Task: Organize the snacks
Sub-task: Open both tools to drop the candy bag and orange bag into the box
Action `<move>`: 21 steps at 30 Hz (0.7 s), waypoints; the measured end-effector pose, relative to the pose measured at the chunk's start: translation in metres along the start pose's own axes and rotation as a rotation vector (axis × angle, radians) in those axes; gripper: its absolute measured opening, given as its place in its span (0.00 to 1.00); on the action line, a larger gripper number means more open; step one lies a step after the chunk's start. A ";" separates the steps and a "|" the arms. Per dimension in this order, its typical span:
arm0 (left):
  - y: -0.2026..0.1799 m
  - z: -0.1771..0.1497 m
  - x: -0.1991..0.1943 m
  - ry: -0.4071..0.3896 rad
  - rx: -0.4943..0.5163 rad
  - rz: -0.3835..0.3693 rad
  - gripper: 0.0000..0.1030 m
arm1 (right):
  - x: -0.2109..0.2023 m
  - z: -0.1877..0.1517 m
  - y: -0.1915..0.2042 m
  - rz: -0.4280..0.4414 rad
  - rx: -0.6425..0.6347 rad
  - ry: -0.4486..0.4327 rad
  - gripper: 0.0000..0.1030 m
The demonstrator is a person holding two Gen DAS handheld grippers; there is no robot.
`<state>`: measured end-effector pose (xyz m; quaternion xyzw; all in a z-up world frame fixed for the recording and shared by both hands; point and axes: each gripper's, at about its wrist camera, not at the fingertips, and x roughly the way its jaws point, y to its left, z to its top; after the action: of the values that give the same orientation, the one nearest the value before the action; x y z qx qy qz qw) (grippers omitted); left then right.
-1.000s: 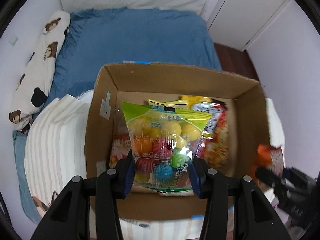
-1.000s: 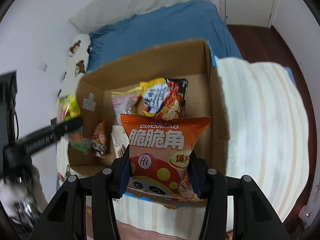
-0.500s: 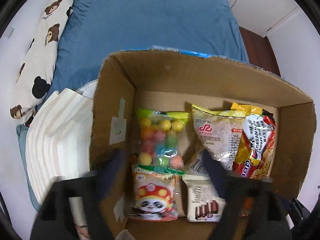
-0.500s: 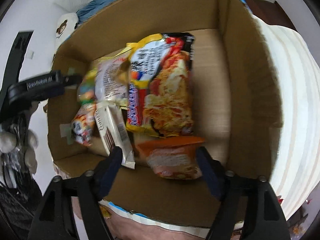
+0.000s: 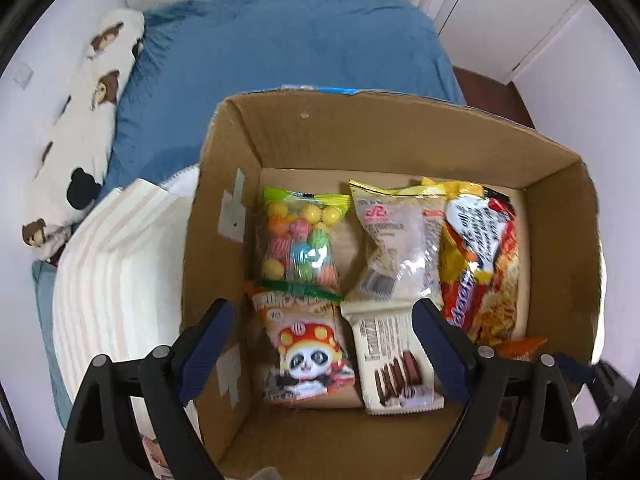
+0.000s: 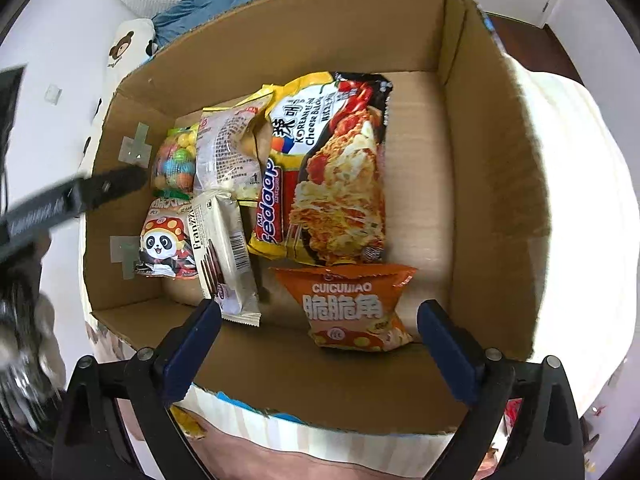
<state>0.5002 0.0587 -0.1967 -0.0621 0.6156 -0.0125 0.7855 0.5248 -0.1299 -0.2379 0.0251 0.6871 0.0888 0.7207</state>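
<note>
Both tools are hanging over an open cardboard box (image 5: 400, 132) that is sitting on a striped cloth (image 5: 116, 264) at the foot of a blue bed (image 5: 280, 48). The left tool (image 5: 324, 332) is spreading its fingers wide with nothing between them, and the right tool (image 6: 320, 334) is doing the same.

Six snacks are lying flat in the box. The candy bag (image 5: 300, 240) is lying in the far left corner, with the panda bag (image 5: 308, 352) just in front, its top edge tucking under the candy bag. The pale pack (image 5: 400, 240) is overlapping the wafer pack (image 5: 396, 364) below it. The noodle packet (image 6: 332, 168) is lying right of these. The orange chip bag (image 6: 352, 308) is resting nearest the right tool; in the left view only its corner is showing. The left tool is appearing in the right view as a blurred dark bar.
</note>
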 end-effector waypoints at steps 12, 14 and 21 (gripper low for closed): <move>-0.011 -0.066 -0.077 -0.206 0.027 0.014 0.88 | -0.058 -0.036 0.000 -0.032 -0.039 -0.184 0.98; -0.008 -0.079 -0.088 -0.233 0.016 0.014 0.88 | -0.068 -0.047 0.001 -0.032 -0.042 -0.217 0.98; -0.005 -0.118 -0.117 -0.288 -0.004 0.008 0.88 | -0.103 -0.085 0.010 -0.052 -0.077 -0.313 0.98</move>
<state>0.3576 0.0558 -0.1105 -0.0623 0.4970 0.0010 0.8655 0.4357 -0.1439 -0.1397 -0.0069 0.5628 0.0916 0.8215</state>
